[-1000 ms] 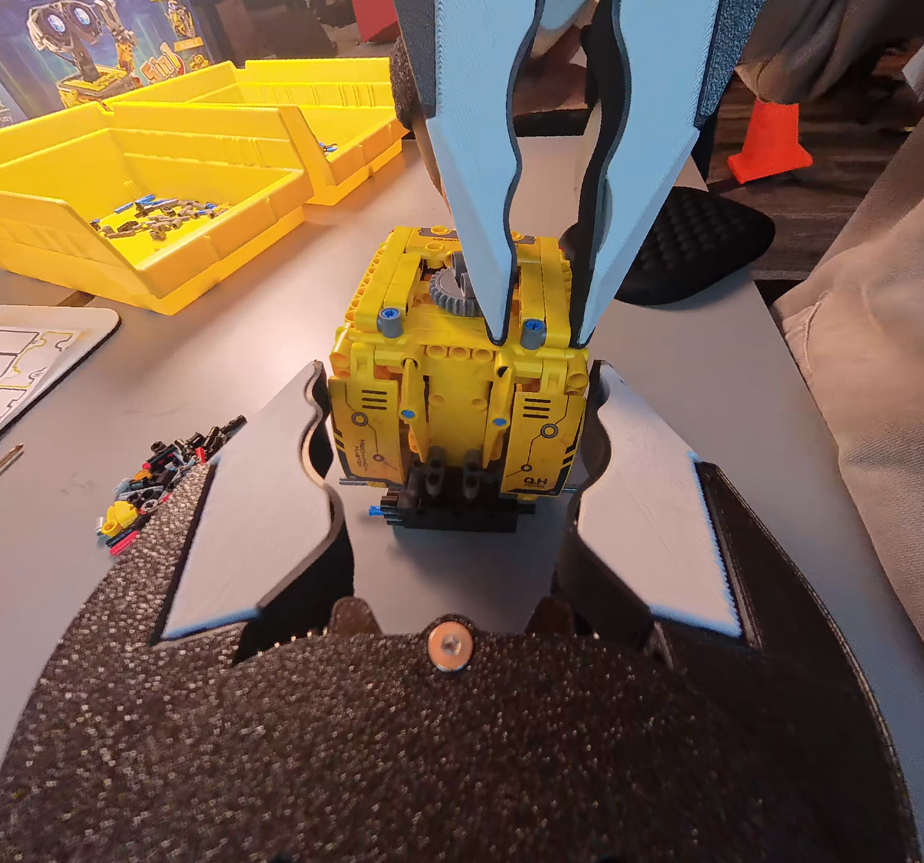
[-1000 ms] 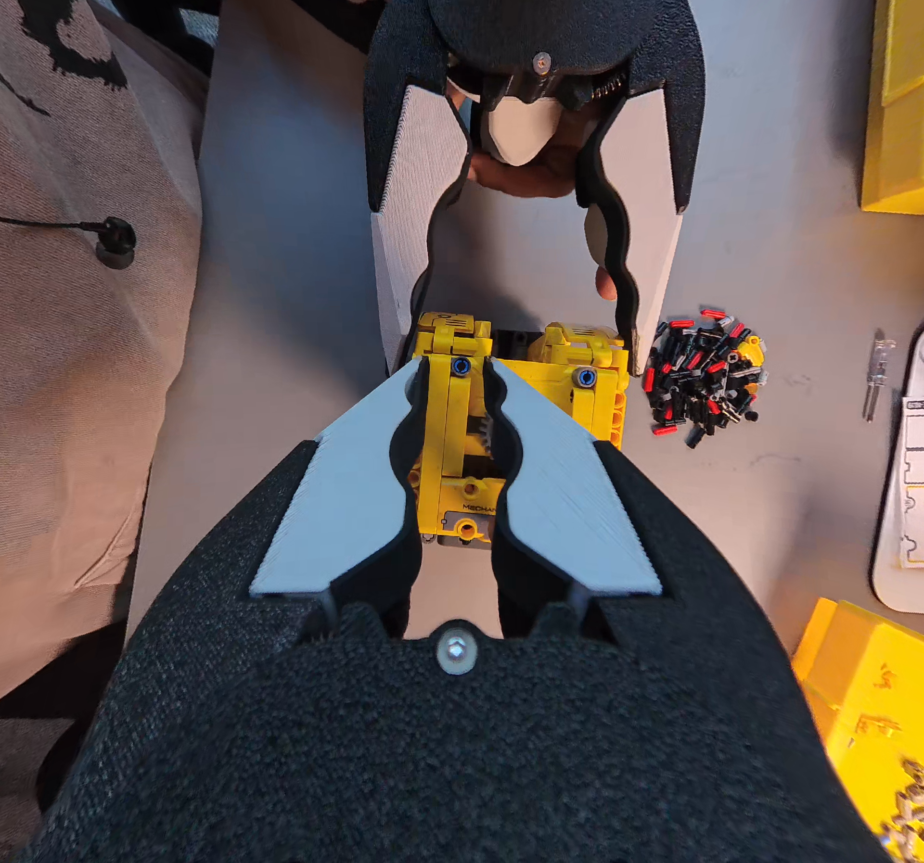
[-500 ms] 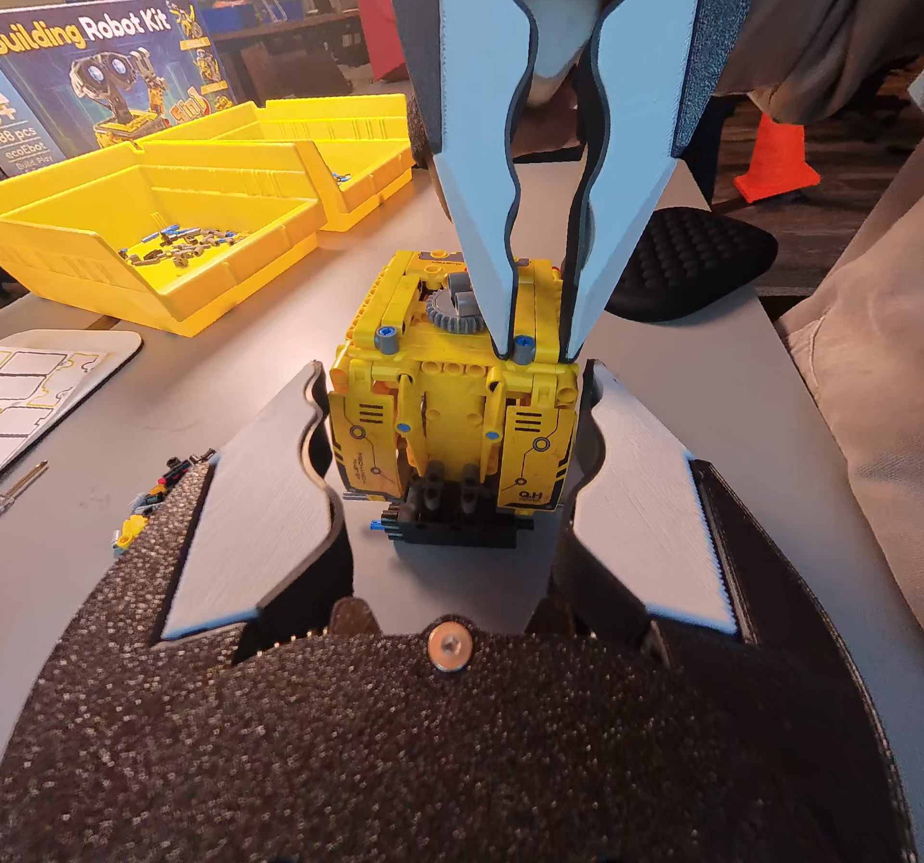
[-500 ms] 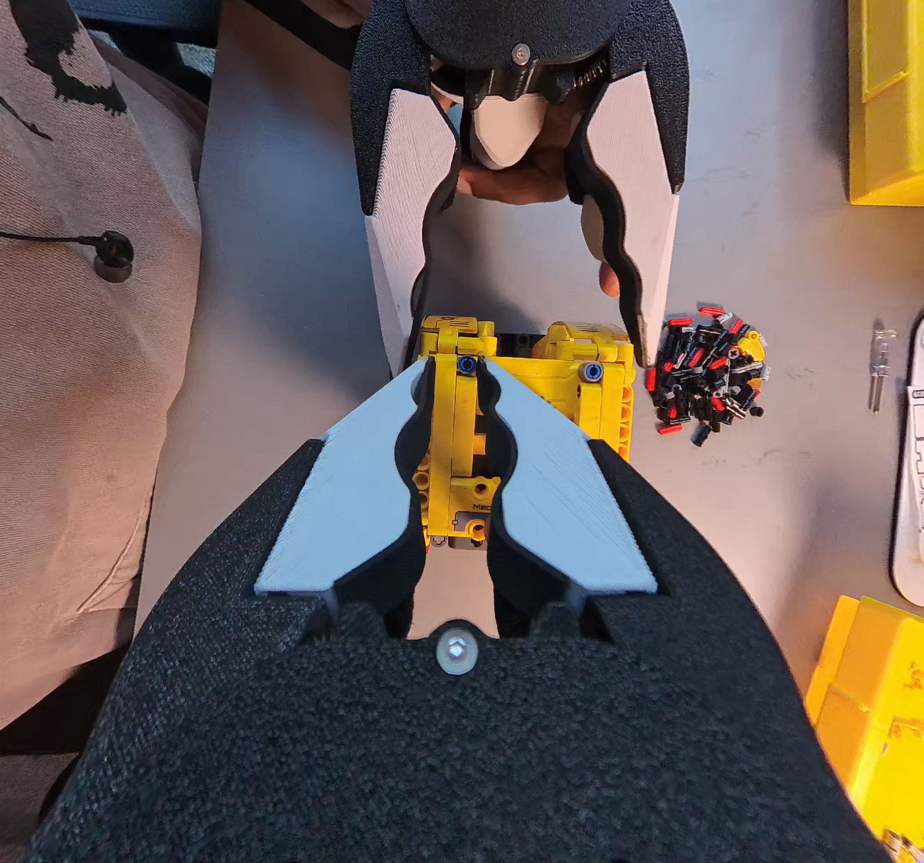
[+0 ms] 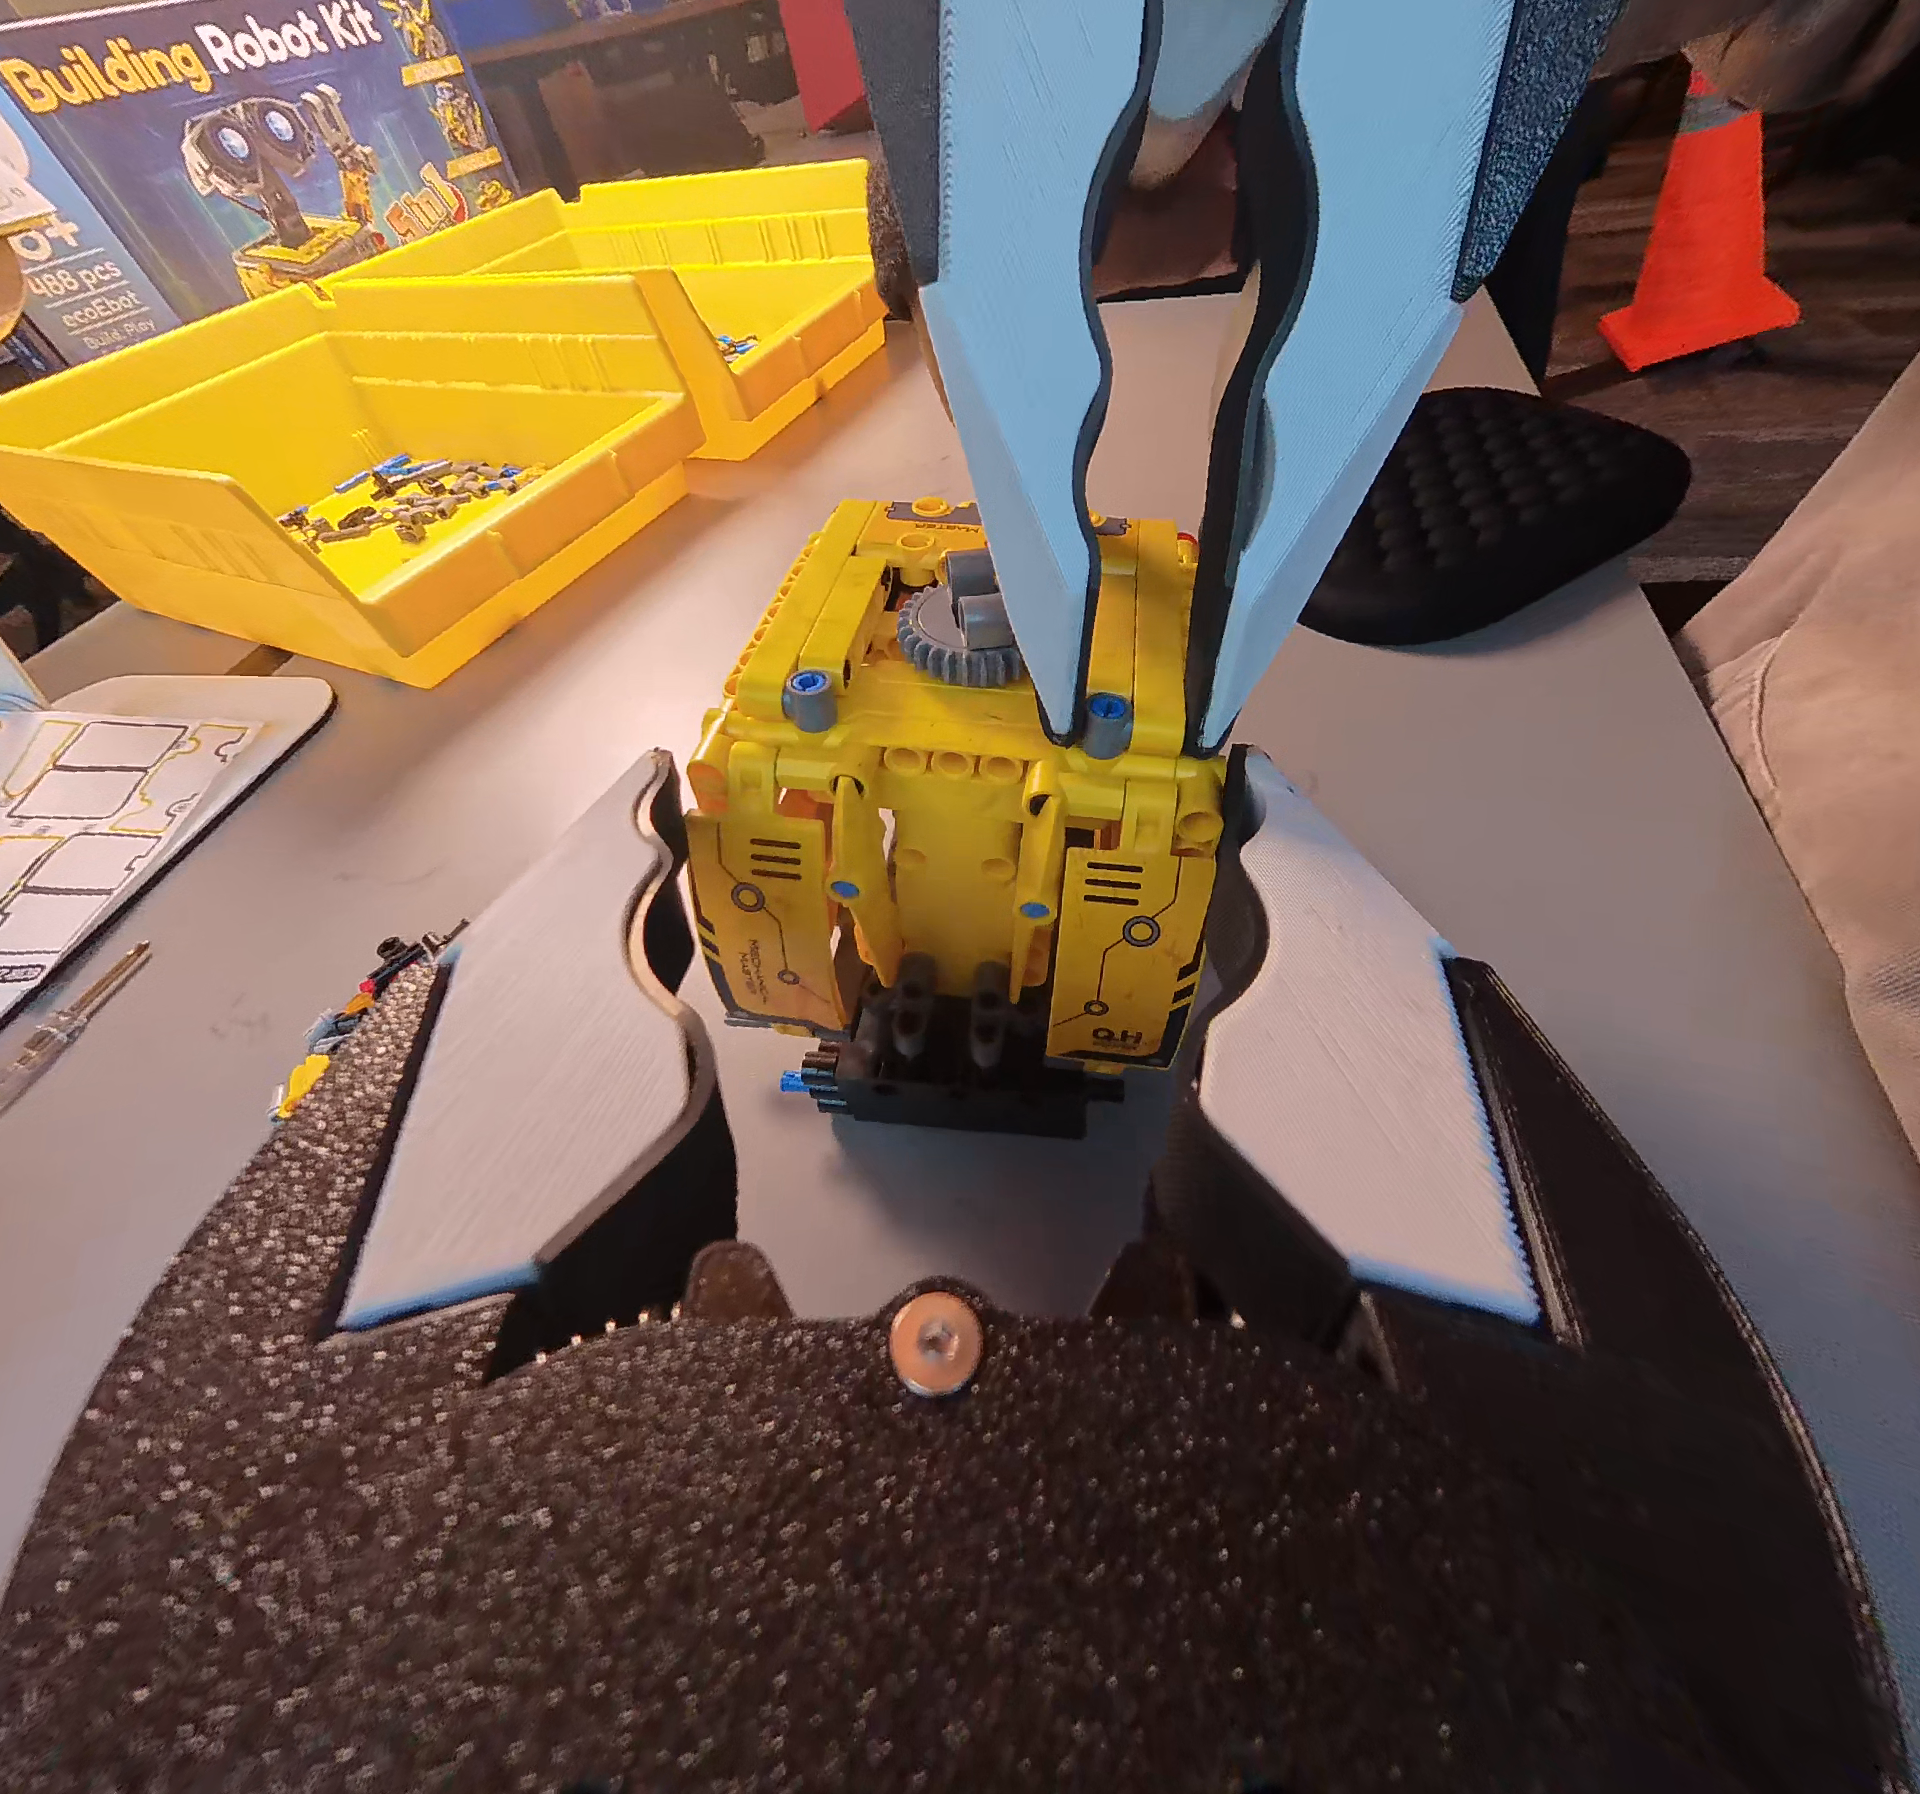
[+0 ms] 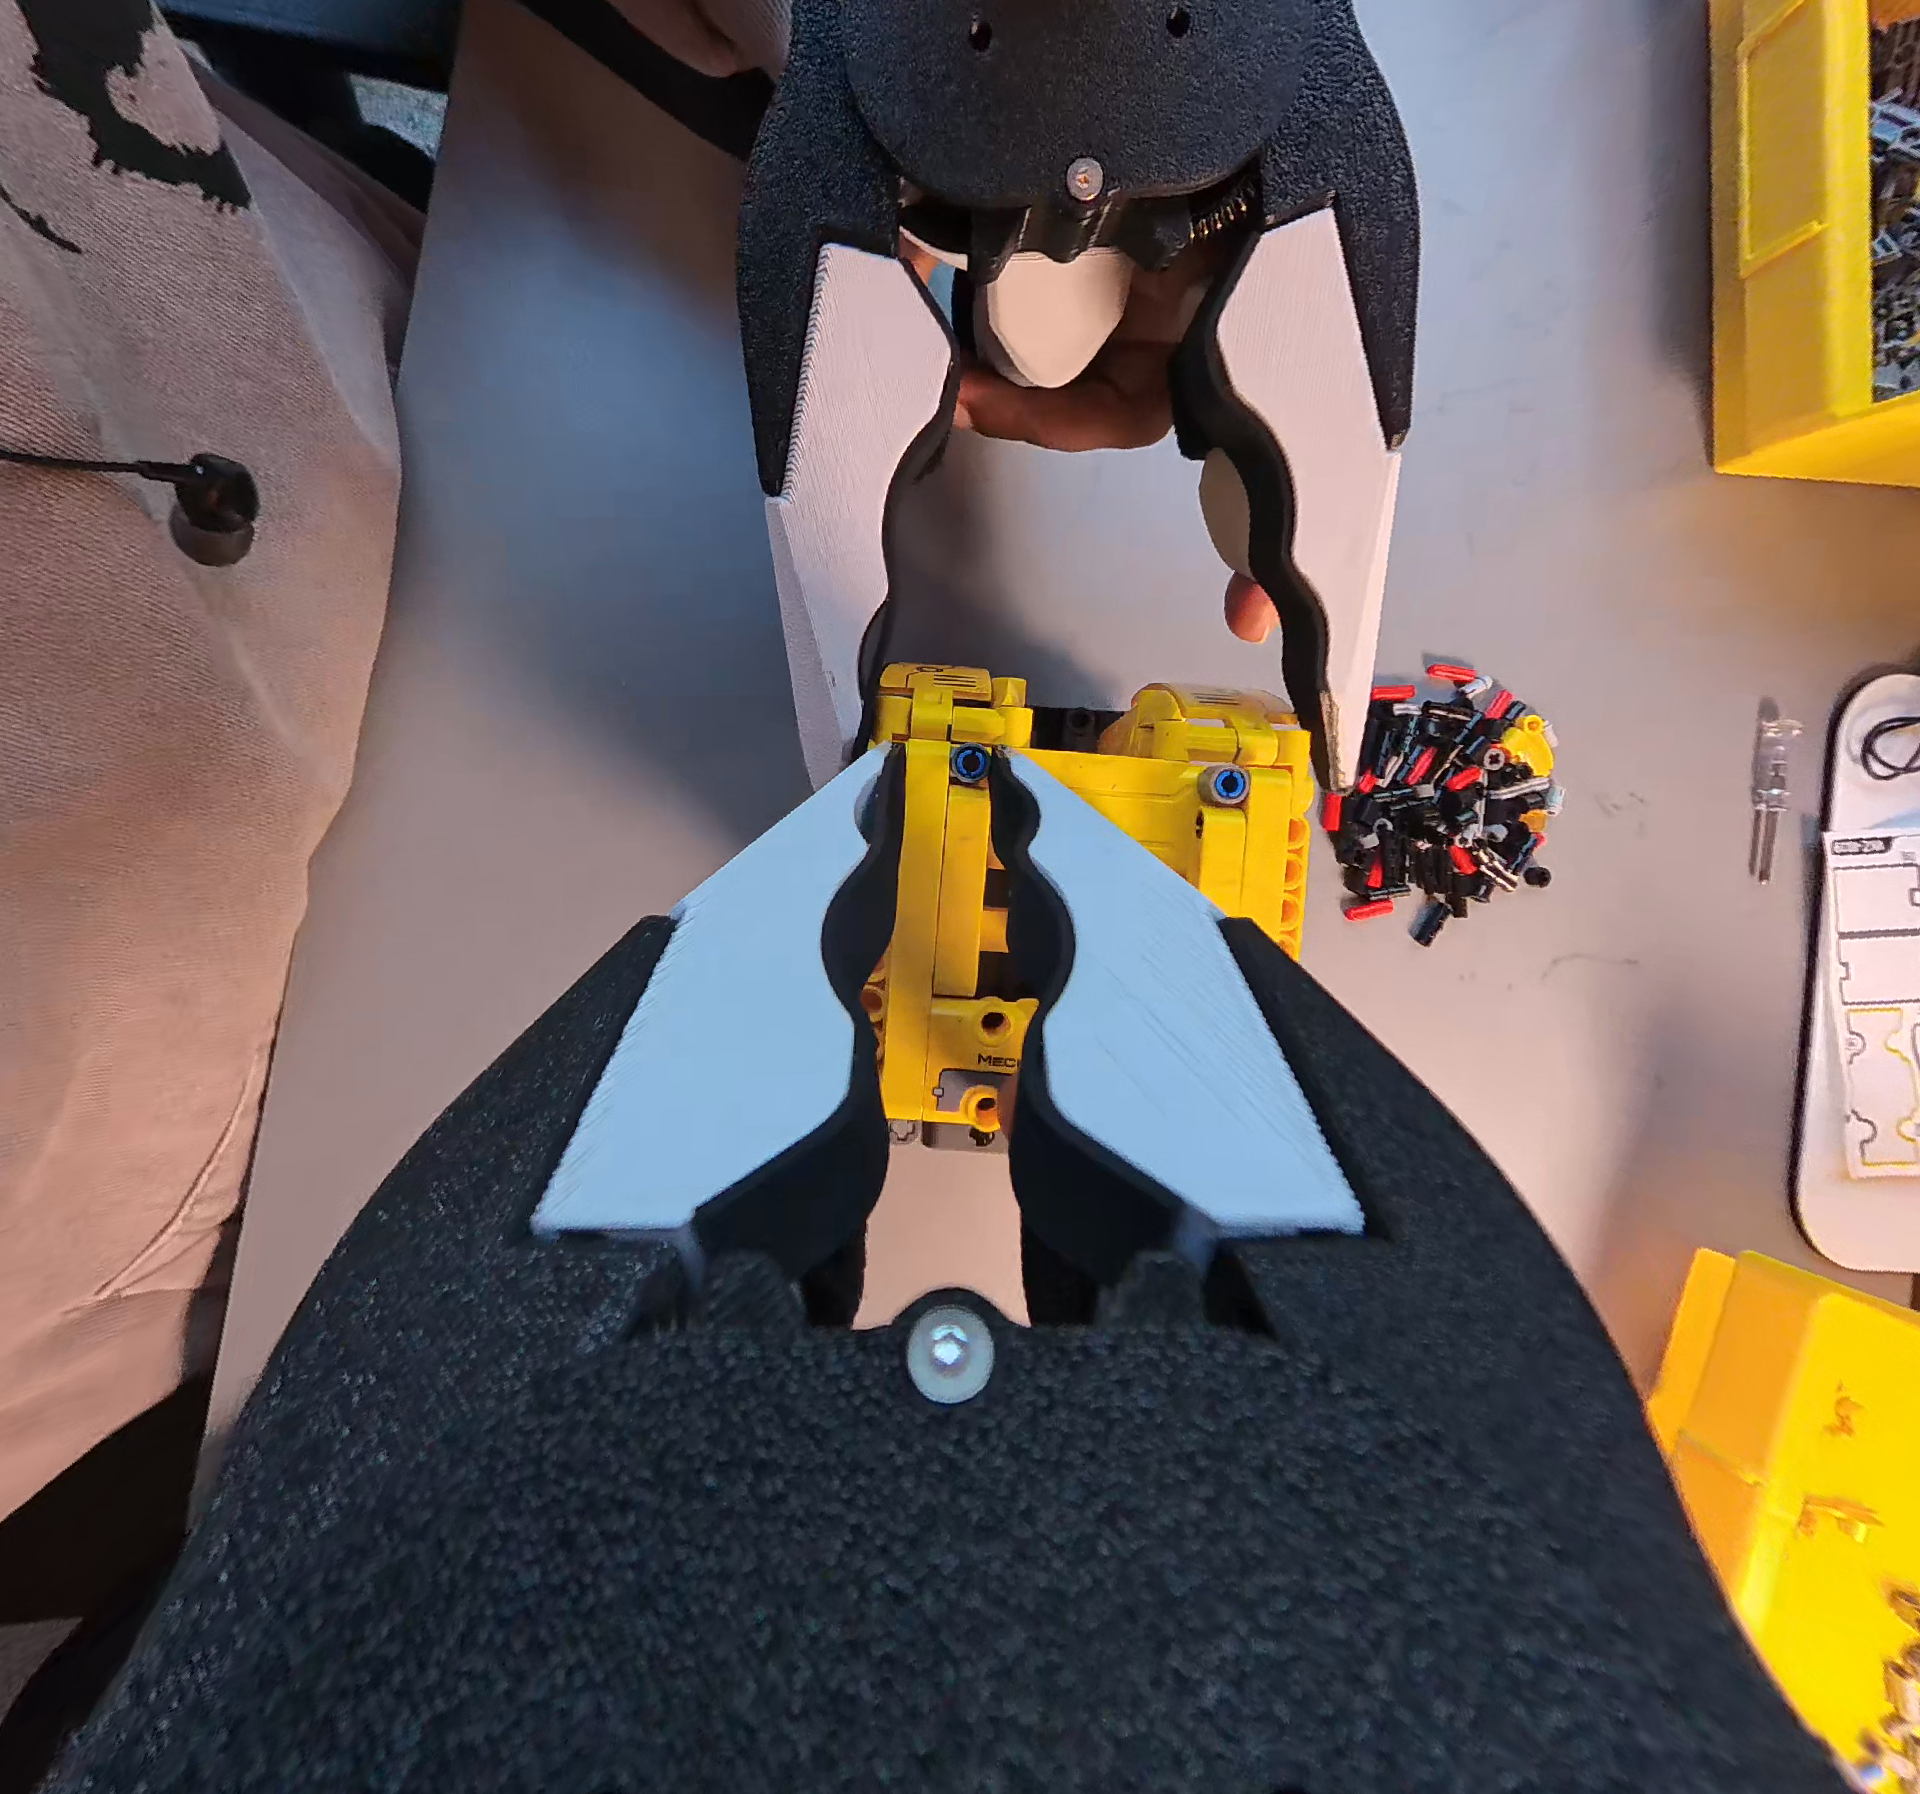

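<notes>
Desk [image 5: 1507,913]: grey, smooth, matte. Yellow bins [image 5: 343,456] along its far left edge, ribbed plastic walls, small grey and blue parts inside one.

Block model [image 5: 951,871], mid-desk: boxy yellow body of studded beams and printed panels, black base, grey toothed gear on top. It stands assembled; what is done or left I cannot tell.

My left claw [image 5: 951,809]: wide spread, wavy pads against both model flanks, bracing it.

My right claw [image 6: 940,768]: narrowed from above onto one yellow top beam by a blue pin.

Loose pin pile [image 6: 1439,799], red and black, just beside the model.
</notes>
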Action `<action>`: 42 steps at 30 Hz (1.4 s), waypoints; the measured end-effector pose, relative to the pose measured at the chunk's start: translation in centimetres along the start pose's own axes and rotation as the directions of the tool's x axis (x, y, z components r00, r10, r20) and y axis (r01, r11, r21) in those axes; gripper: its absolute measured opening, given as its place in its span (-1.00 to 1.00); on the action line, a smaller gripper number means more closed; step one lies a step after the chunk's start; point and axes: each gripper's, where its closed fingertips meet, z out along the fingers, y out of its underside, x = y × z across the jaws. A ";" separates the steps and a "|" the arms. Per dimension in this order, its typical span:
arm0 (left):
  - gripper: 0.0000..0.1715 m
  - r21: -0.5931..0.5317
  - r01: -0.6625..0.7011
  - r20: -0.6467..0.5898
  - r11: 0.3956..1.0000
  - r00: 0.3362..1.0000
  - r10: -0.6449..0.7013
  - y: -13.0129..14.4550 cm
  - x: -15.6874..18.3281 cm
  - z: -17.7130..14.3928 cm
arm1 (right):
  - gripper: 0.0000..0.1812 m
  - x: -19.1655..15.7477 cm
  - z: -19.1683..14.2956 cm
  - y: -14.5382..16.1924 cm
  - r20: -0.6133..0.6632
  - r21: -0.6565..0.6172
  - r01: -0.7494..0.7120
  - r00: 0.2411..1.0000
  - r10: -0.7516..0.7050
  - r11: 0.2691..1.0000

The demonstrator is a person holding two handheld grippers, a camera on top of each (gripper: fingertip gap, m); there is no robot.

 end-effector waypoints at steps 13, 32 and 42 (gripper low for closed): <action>0.18 0.020 0.045 -0.024 0.999 0.999 -0.044 0.2 0.0 0.1 | -0.87 0.2 -0.6 -0.3 -0.055 0.135 -0.021 0.998 0.028 0.991; 0.22 0.022 0.022 -0.022 1.000 1.000 -0.022 0.1 0.5 0.2 | -0.81 -0.3 -0.3 0.7 -0.027 -0.050 -0.064 0.998 0.062 0.997; 0.26 -0.042 -0.019 0.011 0.999 1.000 0.019 0.5 0.3 1.4 | -0.85 -0.4 0.1 0.4 -0.005 -0.188 0.022 1.000 -0.023 0.982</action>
